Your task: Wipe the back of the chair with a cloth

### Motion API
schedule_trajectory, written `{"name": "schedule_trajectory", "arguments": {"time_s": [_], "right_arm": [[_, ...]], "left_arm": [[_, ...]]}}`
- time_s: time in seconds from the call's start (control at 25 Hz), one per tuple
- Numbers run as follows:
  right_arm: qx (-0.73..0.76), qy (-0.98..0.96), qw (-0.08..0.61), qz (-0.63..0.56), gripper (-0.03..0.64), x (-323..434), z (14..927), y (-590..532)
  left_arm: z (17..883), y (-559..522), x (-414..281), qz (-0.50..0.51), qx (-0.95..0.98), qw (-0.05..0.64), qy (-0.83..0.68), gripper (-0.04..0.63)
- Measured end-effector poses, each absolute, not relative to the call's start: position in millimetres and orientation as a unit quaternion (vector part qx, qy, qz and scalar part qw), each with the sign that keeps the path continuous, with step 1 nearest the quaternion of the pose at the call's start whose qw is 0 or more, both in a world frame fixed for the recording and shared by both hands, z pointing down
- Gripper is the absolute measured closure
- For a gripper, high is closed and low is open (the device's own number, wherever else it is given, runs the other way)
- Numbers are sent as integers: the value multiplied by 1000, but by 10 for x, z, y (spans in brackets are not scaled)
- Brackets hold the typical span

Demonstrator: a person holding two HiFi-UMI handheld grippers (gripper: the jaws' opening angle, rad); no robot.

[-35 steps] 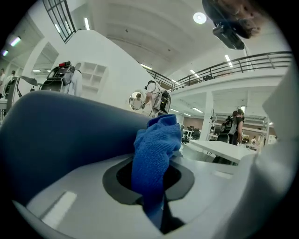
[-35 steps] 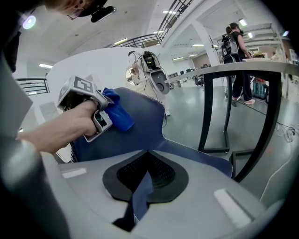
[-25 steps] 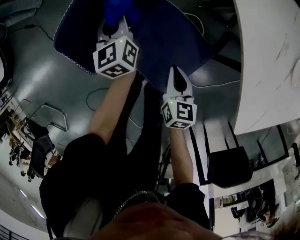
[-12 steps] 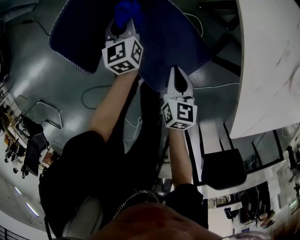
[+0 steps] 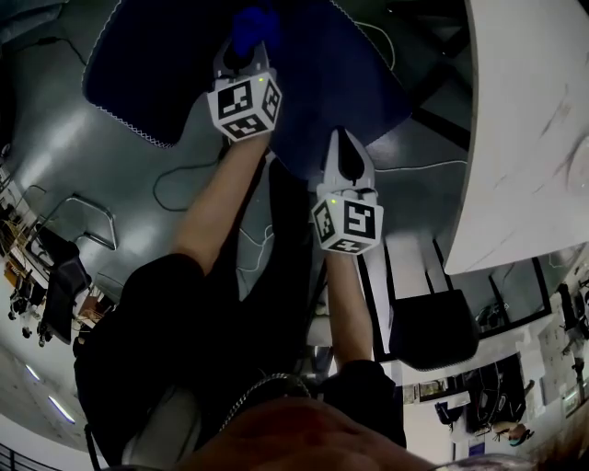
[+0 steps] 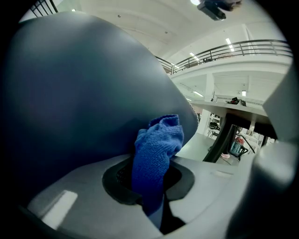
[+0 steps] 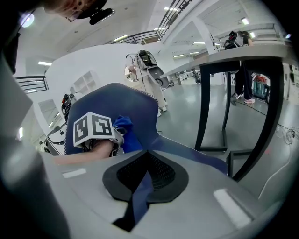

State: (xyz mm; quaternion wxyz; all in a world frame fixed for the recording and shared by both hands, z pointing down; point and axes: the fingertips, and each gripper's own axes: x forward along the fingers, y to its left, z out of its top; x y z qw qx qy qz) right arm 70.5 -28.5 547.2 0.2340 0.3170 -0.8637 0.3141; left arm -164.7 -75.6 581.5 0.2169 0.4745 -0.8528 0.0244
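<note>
A grey polished floor (image 5: pixel 83 166) spreads below me, with a white tabletop (image 5: pixel 525 120) off to the right. The blue chair back (image 5: pixel 313 64) lies at the far side of my view.

My left tool (image 5: pixel 241 46) is pinched tight on a bunched blue cloth (image 5: pixel 253 20), and the free wad is pushed up against the chair back's broad face. My right tool (image 5: pixel 342 147) is pressed together on the thin near edge of the chair back, bracing it, as far as the dim picture lets me judge.

The cloth looks soft and light, so it should crumple and drag easily. Gripping it by the gathered middle, as now, leaves a pad sticking out to rub with. The chair back seems stiff but likely to swing under pressure, so its rim is the sensible place to hold it.

Against a second ago, my left tool has slid farther away and a little right across the chair back. The chair back's left corner has swung further left, and my right tool has barely shifted.
</note>
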Motion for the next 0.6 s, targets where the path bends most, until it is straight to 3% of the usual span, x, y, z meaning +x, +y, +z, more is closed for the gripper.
{"name": "schedule_trajectory", "arguments": {"time_s": [0.6], "right_arm": [[322,-861,238,314,614,695,5471,-363]], "left_arm": [[6461,-726,-1545,66,480,263,-834,541]]}}
